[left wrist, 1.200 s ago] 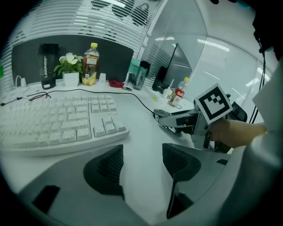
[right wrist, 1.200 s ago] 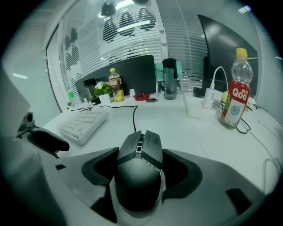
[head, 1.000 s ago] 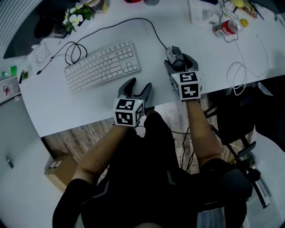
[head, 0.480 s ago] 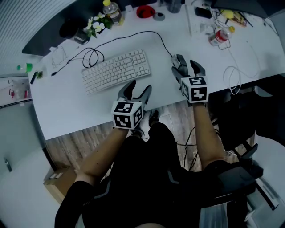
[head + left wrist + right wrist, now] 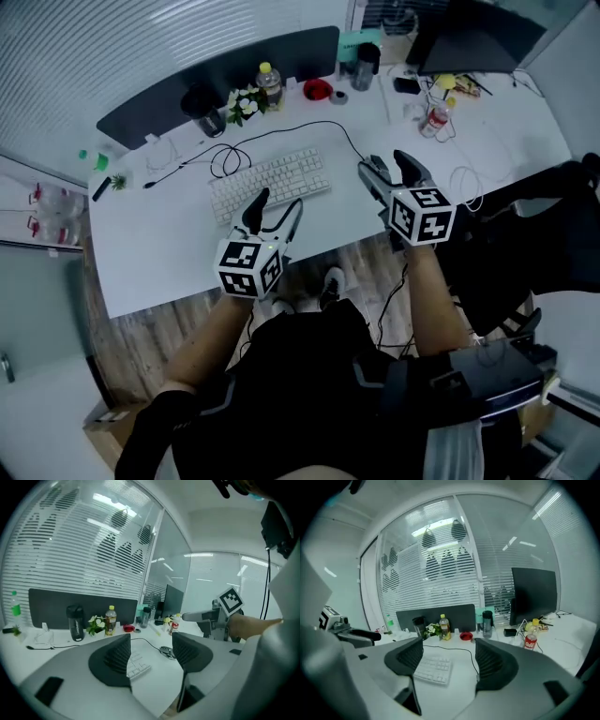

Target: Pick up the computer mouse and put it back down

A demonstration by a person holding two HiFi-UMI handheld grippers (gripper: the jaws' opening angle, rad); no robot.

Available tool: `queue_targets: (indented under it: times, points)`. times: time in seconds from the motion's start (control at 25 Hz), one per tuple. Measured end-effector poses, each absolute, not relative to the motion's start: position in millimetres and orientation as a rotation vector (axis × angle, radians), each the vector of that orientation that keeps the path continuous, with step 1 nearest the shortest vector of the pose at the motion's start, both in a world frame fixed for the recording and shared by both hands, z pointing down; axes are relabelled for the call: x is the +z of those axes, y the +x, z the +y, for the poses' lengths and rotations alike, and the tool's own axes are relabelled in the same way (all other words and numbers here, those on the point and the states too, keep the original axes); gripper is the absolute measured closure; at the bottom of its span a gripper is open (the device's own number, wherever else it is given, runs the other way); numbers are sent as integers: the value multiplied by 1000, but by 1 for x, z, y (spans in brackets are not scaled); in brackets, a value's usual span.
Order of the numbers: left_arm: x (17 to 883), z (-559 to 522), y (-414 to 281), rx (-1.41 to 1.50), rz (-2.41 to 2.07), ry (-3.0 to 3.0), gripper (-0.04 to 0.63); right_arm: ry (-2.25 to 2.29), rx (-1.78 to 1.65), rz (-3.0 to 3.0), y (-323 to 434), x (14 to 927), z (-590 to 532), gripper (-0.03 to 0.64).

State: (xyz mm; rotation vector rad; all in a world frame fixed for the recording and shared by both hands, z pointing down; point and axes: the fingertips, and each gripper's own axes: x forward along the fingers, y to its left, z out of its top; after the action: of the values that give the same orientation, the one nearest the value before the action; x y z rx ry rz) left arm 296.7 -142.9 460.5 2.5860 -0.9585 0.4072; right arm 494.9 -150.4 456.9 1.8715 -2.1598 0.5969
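The dark computer mouse [image 5: 166, 652] lies on the white desk [image 5: 159, 248], its black cable running back past the keyboard [image 5: 272, 180]. From above the mouse [image 5: 377, 167] shows just between the jaws of my right gripper [image 5: 392, 174], which hangs well above it. That gripper [image 5: 449, 660] is open; its jaws have just been closing a little, and nothing is between them. My left gripper [image 5: 272, 210] is held above the desk's front edge, open and empty [image 5: 150, 651]. The right gripper [image 5: 206, 617] also shows at the side in the left gripper view.
At the back of the desk stand a dark partition [image 5: 225, 70], a black cup [image 5: 208, 117], flowers [image 5: 242, 103], a yellow-capped bottle [image 5: 270, 82] and a monitor [image 5: 459, 42]. A red can [image 5: 433, 120] and a white cable [image 5: 466, 183] lie at the right. My legs are below the desk edge.
Both grippers have risen away from the desk. The right gripper, whose jaws stood around the mouse a second ago, is now high above it; the mouse stays on the desk.
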Motion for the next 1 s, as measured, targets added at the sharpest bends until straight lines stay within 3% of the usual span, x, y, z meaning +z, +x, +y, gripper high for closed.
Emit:
queue_targets:
  times: [0.28, 0.64, 0.84, 0.92, 1.0]
  points:
    - [379, -139, 241, 289, -967, 2702, 304, 1890, 537, -2255, 439, 389, -115, 305]
    - [325, -126, 169, 204, -1120, 2795, 314, 1985, 427, -2309, 394, 327, -85, 403]
    - [298, -115, 151, -5, -1117, 2782, 322, 1952, 341, -2358, 376, 304, -77, 431]
    - [298, -113, 148, 52, -1160, 2781, 322, 1938, 323, -2377, 376, 297, -76, 494]
    - [297, -116, 144, 87, -1224, 2767, 326, 1928, 316, -2399, 379, 291, -77, 517]
